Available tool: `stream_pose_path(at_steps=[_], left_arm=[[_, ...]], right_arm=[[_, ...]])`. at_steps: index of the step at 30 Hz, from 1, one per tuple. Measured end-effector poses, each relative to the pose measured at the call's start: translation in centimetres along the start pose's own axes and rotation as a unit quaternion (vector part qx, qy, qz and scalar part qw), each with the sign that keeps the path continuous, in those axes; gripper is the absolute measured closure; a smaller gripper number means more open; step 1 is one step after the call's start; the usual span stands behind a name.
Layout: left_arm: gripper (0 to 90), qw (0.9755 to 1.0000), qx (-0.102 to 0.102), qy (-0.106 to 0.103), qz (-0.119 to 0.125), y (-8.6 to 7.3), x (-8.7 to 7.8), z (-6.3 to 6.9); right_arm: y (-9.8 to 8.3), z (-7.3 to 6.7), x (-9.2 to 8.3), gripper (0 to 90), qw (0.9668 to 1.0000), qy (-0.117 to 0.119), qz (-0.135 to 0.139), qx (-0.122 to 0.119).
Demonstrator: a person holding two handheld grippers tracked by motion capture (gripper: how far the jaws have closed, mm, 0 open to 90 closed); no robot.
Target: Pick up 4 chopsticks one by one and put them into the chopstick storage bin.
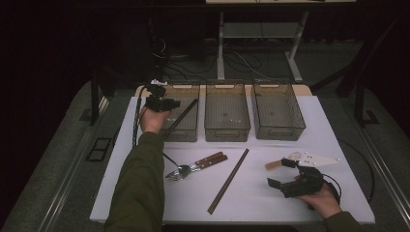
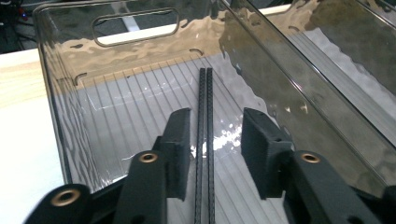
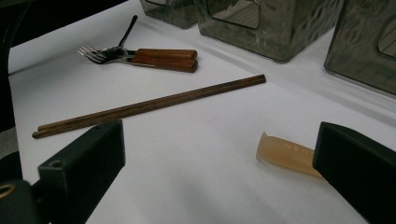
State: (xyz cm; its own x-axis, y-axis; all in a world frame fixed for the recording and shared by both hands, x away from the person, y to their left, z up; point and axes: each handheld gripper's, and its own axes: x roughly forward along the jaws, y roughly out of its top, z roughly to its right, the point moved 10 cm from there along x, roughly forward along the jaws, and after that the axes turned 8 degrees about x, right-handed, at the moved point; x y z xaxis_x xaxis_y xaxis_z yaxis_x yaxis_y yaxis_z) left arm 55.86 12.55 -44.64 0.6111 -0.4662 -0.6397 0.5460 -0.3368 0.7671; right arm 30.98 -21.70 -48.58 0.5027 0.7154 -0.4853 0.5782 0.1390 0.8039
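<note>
My left gripper [image 1: 162, 102] hovers over the left clear bin [image 1: 186, 134], held by a hand in a green sleeve. In the left gripper view its jaws [image 2: 217, 122] stand apart around a pair of black chopsticks [image 2: 205, 116], and the pads do not touch them. The chopsticks [image 1: 181, 117] slant across that bin [image 2: 65, 102], far end on its ribbed floor. My right gripper [image 1: 280, 172] rests at the table's near right, wide open [image 3: 219, 140] and holding nothing. A tan-handled white knife [image 1: 314, 159] lies just beyond it, its handle [image 3: 285, 151] by the right jaw.
Brown wooden chopsticks [image 1: 228, 180] lie diagonally on the white table mid-front. Wood-handled forks [image 1: 198, 165] and a thin black utensil [image 1: 169, 158] lie left of them. The middle bin [image 1: 227, 131] and right bin [image 1: 280, 131] stand in a row at the back.
</note>
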Motion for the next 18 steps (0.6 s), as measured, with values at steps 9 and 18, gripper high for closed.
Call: stream_pose_path(at_steps=[9,18], left_arm=[[41.0,0.999,0.014,-0.042,0.007,0.4,-1.6,2.1],[26.6,0.9958,0.052,-0.071,0.026,0.5,-3.8,4.4]], right_arm=[[-0.1,0.1,0.0,2.4,1.0,-0.003,-0.001,0.0],[-0.1,0.2,0.0,2.4,1.0,-0.006,-0.004,-0.001]])
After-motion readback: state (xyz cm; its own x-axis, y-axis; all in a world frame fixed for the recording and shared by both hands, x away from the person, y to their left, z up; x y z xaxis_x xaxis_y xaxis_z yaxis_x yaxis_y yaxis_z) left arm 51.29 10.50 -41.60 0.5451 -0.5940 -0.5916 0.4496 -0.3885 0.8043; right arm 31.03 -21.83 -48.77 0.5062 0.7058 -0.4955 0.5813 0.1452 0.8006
